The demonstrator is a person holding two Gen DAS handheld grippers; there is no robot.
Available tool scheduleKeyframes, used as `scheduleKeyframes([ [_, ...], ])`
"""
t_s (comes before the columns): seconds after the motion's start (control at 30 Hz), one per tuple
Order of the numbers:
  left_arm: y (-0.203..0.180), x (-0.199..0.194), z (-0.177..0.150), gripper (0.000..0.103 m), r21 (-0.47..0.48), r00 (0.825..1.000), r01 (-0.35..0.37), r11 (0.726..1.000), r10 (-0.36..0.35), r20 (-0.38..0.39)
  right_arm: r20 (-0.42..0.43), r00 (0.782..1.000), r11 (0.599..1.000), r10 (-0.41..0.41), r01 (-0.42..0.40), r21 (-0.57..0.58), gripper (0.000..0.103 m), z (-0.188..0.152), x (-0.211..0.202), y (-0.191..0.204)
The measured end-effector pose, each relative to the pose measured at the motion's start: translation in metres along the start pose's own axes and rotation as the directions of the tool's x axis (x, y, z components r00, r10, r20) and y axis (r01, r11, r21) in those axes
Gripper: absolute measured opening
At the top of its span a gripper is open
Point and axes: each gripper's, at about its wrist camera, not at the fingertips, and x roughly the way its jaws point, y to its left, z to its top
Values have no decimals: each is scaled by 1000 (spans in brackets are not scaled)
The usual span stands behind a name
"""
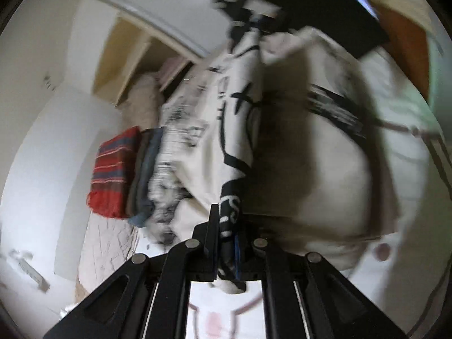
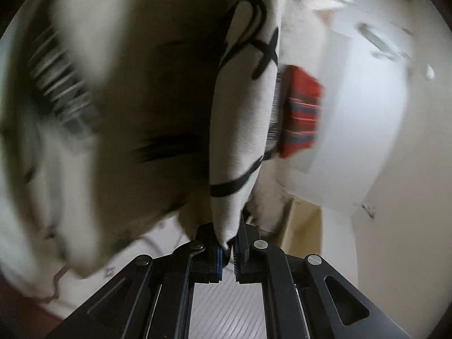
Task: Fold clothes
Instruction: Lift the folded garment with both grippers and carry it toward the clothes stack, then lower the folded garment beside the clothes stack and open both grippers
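The left gripper (image 1: 228,234) is pinching a bunched edge of the cream garment with black markings (image 1: 240,107), its jaws pressed together on the cloth, which is stretching away in front of it above the bed. A red striped folded cloth (image 1: 114,171) is lying on a stack to the left. The right gripper (image 2: 229,243) is clamping another corner of the same garment (image 2: 245,113), hanging taut before it.
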Motion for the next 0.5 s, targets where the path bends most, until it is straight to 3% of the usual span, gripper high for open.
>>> scheduleKeyframes([
  [0.3, -21, 9, 17, 8, 3, 999, -29, 1000, 29, -32, -21, 992, 993, 121, -120, 11, 6, -14, 8, 20],
  [0.37, -25, 11, 18, 11, 7, 1000, -22, 1000, 22, -18, -23, 995, 994, 102, -103, -47, 6, -13, 15, 30],
  [0.4, -27, 9, 16, 18, 4, 1000, -9, 1000, 9, -13, -26, 996, 993, 83, -85, -84, 7, -14, 18, 37],
  [0.43, -28, 7, 14, 30, 2, 1000, 11, 1000, -11, -11, -27, 997, 992, 71, -74, -103, 13, -16, 20, 41],
  [0.47, -30, 5, 11, 35, 0, 999, 34, 999, -34, -10, -29, 998, 992, 62, -65, -105, 18, -19, 22, 42],
  [0.5, -33, 2, 8, 37, 3, 999, 50, 999, -50, -7, -30, 998, 995, 49, -52, -90, 36, -22, 24, 40],
])
